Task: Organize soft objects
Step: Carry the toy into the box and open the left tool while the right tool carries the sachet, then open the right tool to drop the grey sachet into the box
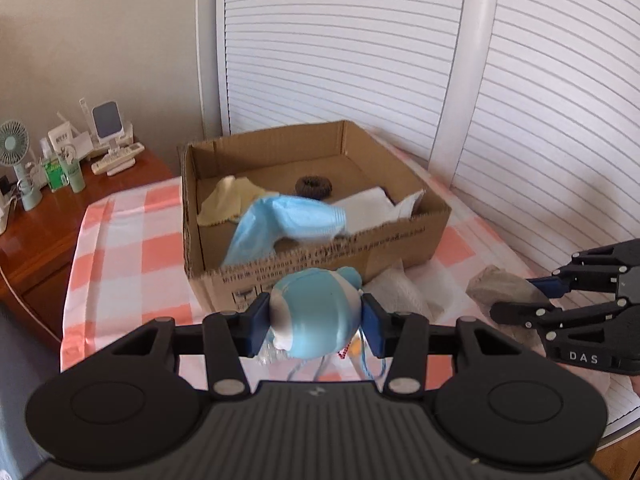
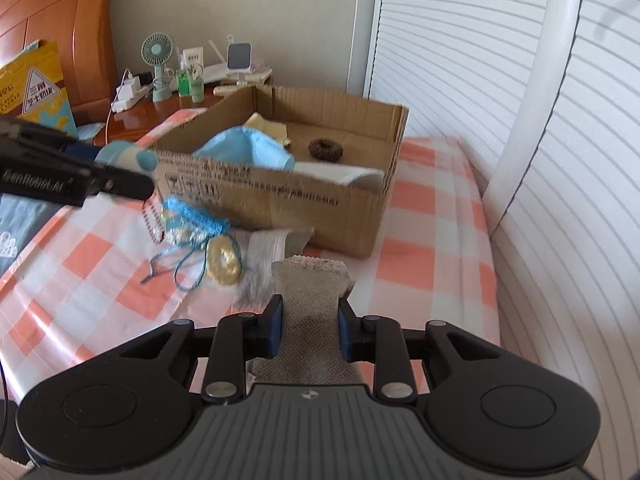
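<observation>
While the light-blue plush toy (image 1: 316,314) sits pinched between the left gripper (image 1: 316,320) pads, the right gripper (image 2: 310,326) clamps a grey mesh sock (image 2: 310,304). Ahead of both grippers stands the cardboard box (image 1: 404,236), containing a blue face mask (image 1: 288,220).

Pink-and-white checked cloth (image 2: 420,216), brown cardboard box (image 2: 280,208), light-blue mask (image 2: 248,148).

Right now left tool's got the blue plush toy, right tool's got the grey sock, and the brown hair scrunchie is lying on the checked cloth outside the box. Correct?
One thing is off: the brown hair scrunchie lies inside the cardboard box, on its floor, not on the checked cloth; the right wrist view shows it. The left tool does hold the blue plush toy, and the right tool the grey sock.
</observation>
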Tool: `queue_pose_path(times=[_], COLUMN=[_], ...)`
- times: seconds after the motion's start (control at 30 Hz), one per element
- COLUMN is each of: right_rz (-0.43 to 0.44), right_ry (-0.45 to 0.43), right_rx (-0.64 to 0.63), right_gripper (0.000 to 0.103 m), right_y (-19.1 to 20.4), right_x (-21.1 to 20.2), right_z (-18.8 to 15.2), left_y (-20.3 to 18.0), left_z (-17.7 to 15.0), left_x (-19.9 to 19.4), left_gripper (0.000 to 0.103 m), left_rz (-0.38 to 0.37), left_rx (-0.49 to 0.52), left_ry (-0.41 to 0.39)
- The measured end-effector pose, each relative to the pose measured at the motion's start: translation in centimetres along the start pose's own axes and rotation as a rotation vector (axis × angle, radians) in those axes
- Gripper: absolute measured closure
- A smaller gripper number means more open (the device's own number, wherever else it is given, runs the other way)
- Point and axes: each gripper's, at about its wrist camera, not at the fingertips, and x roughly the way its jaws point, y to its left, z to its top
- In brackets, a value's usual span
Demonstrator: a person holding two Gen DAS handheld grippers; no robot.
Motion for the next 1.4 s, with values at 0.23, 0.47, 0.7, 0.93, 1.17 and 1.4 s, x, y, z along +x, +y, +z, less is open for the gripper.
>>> queue_pose_path(times=[0.23, 0.47, 0.7, 0.93, 1.17, 1.4], right_rz=[-0.013, -0.027, -0.019, 0.020, 0.019, -0.006], right_ry=[-0.049, -0.066, -0.081, -0.070, -0.040, -0.010], right_rx=[-0.007, -0.041, -0.063, -0.045, -0.012, 0.060], right_gripper=[0.072, 0.072, 0.072, 0.072, 0.072, 0.023], right_y=[-1.0, -1.0, -0.9, -1.7, -2.6, -4.7], right_x=[0.2, 1.1, 2.2, 5.2, 10.2, 13.5], right_z=[3.0, 5.0, 7.4, 11.5, 16.0, 18.1], left_y=[1.6, 4.3, 5.7, 6.1, 7.1, 7.8], left_z=[7.1, 11.0, 11.2, 10.3, 8.8, 7.9], left_x=[3.0, 9.1, 10.0, 9.1, 8.8, 8.7], left_gripper=[0.056, 0.043, 0.011, 0.011, 0.011, 0.011], left_rz=[0.042, 0.151, 0.199, 0.205, 0.239, 0.233], left_rx=[0.049, 0.000, -0.034, -0.026, -0.010, -0.018], left_ry=[-0.056, -0.017, -0.048, 0.007, 0.070, 0.072])
